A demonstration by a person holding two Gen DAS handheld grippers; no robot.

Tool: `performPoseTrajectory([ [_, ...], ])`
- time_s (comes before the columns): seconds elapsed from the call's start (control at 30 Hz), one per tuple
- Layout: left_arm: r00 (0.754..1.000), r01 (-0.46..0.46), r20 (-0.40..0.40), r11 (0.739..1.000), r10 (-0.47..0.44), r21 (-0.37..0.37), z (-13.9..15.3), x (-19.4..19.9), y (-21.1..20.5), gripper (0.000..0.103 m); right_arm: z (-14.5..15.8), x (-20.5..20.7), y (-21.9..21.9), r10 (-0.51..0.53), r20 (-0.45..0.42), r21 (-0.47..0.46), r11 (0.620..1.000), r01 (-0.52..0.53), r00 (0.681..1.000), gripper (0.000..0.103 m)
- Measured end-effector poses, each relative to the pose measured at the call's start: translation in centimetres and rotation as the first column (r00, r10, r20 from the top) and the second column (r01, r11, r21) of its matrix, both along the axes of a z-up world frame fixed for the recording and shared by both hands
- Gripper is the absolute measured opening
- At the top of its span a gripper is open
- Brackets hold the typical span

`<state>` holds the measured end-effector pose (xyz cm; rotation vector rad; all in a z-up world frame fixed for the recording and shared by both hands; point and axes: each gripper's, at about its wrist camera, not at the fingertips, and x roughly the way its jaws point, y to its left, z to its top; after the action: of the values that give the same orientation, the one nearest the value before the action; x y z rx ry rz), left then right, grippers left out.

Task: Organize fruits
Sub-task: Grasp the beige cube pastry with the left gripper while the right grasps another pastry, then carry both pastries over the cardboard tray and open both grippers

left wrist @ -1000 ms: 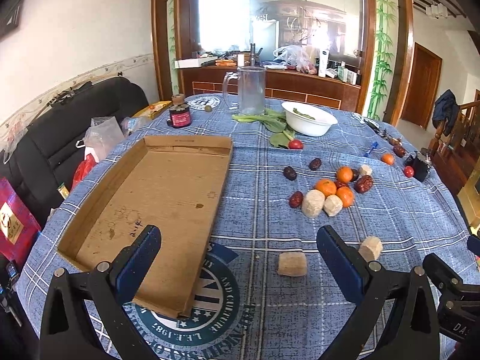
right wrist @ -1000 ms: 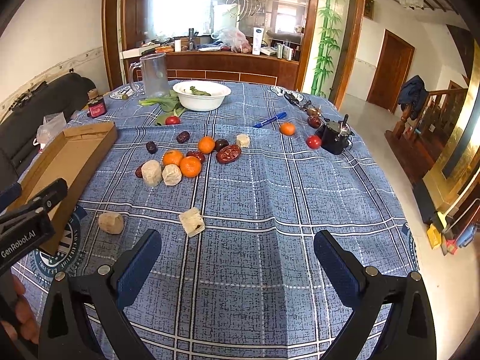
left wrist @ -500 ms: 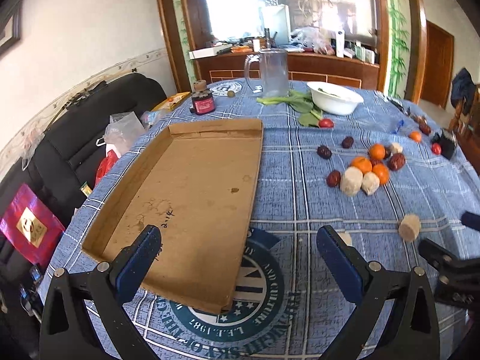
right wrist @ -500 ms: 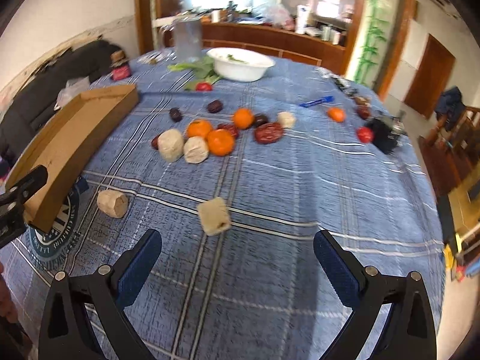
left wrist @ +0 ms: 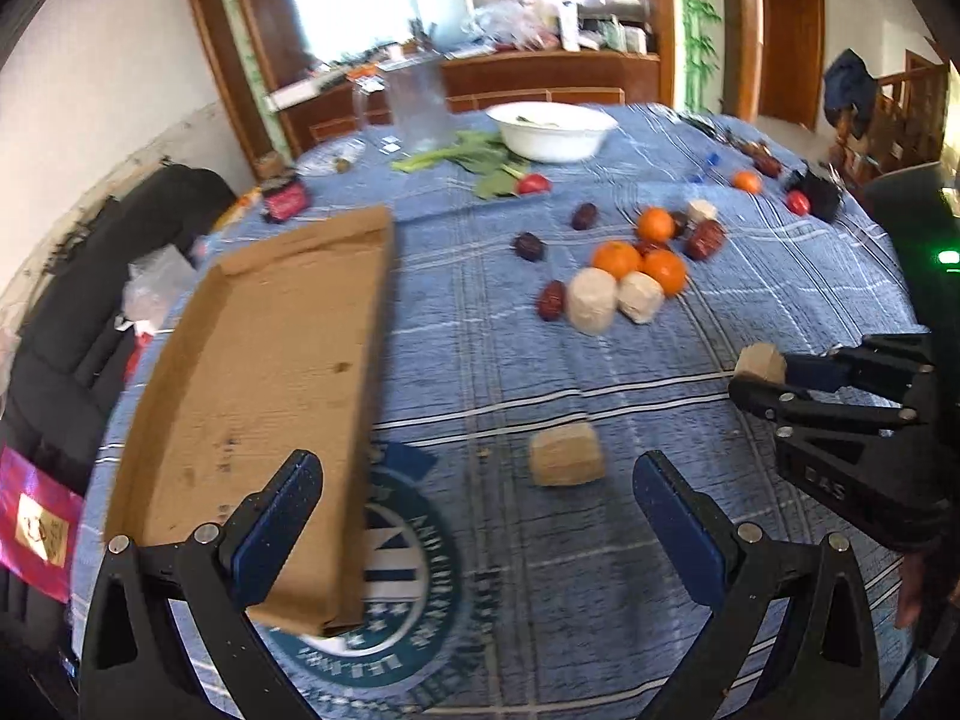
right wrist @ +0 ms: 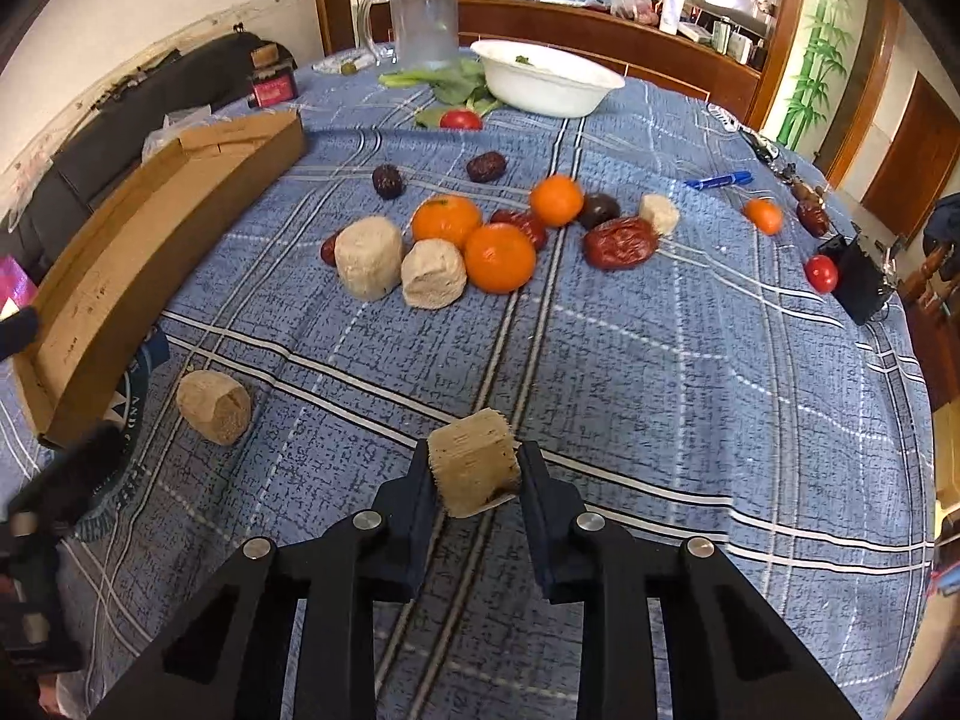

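My right gripper is shut on a beige block just above the blue checked tablecloth; it also shows in the left wrist view. My left gripper is open and empty, low over the cloth, with another beige block just ahead between its fingers. An empty cardboard tray lies at the left. Oranges, two beige lumps and dark red dates cluster mid-table.
A white bowl, green leaves, a glass jug and a red tomato stand at the back. A blue pen, small orange, cherry tomato and black object lie right. A black sofa is left.
My right gripper has moved forward and closed on the beige block that lay ahead of it. My left gripper has swung right, bringing the other beige block between its fingers.
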<state>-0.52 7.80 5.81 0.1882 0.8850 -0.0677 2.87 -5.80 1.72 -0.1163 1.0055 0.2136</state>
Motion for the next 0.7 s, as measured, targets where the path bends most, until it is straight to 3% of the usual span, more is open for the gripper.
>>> performPoseTrajectory([
  [0.07, 0.999, 0.003, -0.044, 1.000, -0.004, -0.026, -0.8, 1.0, -0.6, 0.102, 0.4, -0.3, -0.7, -0.009, 0.015, -0.011, 1.000, 0.009, 1.000, 0.028],
  [0.1, 0.998, 0.008, -0.064, 0.999, -0.010, -0.037, -1.1, 1.4, -0.9, 0.095, 0.6, -0.5, -1.2, -0.013, 0.023, -0.015, 1.000, 0.014, 1.000, 0.028],
  [0.2, 0.990, 0.027, -0.134, 0.998, -0.034, -0.058, -2.6, 2.6, -1.9, 0.069, 0.8, -0.8, -2.3, -0.028, 0.023, -0.019, 0.999, 0.029, 0.999, 0.028],
  [0.23, 0.987, 0.023, -0.158, 0.998, -0.033, -0.064, -3.2, 3.0, -2.0, 0.054, 0.7, -0.9, -2.7, -0.035, 0.021, -0.017, 0.999, 0.035, 0.999, 0.028],
  [0.3, 0.977, 0.011, -0.213, 0.995, -0.033, -0.103, -4.4, 3.7, -2.0, 0.041, 0.5, -1.2, -3.4, -0.045, 0.009, 0.000, 0.999, 0.045, 0.999, 0.028],
  [0.33, 0.983, 0.003, -0.183, 0.993, -0.025, -0.122, -4.1, 3.5, -1.8, 0.030, 0.4, -1.2, -3.5, -0.049, 0.007, 0.003, 0.999, 0.049, 0.999, 0.028],
  [0.5, 0.978, -0.008, -0.204, 0.975, -0.038, -0.221, -4.0, 3.5, -0.5, 0.030, 0.2, -1.7, -3.8, -0.056, 0.005, 0.027, 0.998, 0.056, 0.998, 0.028],
  [0.7, 0.985, 0.014, -0.162, 0.967, -0.056, -0.254, -2.2, 1.9, 0.3, 0.030, 0.8, -2.2, -3.1, -0.065, 0.019, 0.055, 0.996, 0.064, 0.998, 0.028],
])
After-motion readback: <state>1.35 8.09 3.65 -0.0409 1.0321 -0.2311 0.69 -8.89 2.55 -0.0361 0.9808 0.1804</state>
